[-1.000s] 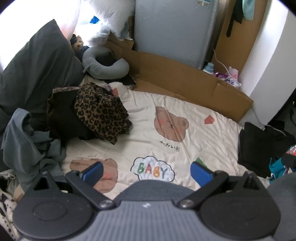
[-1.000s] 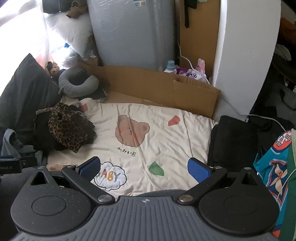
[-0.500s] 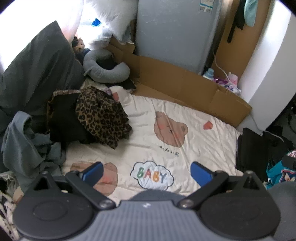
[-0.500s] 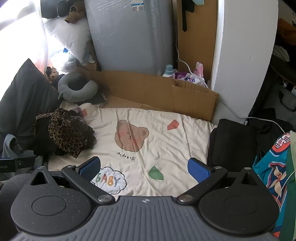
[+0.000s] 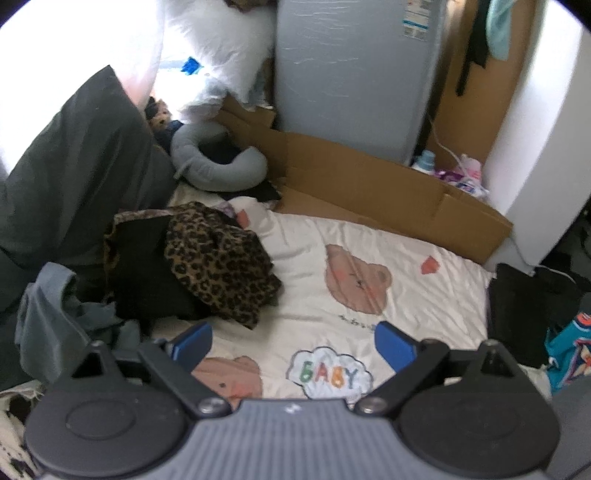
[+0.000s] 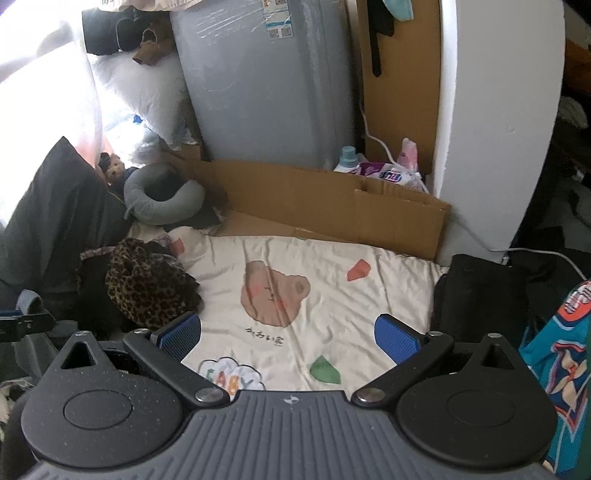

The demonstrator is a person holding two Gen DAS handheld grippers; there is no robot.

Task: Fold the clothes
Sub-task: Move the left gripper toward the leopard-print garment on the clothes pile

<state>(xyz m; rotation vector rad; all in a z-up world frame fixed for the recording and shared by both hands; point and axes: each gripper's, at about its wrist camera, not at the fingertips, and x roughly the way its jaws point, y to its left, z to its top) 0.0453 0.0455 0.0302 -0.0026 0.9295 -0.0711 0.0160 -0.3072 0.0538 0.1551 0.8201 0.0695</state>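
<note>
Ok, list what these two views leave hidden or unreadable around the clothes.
- Black garment: left wrist view, mostly under the leopard-print garment; its type is unclear.
- Teal printed garment: right wrist view, cut off by the frame edge.
- Dark folded pile: too dark to count its layers.
- Labels on the grey appliance: too small to read.

"BABY" on a cloud print [image 5: 330, 373] on the blanket [image 5: 424, 295].

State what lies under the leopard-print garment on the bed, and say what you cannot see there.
The leopard-print garment lies draped over a black garment, itself on the cream bear-print blanket. Whatever lies beneath the black garment is covered.
</note>
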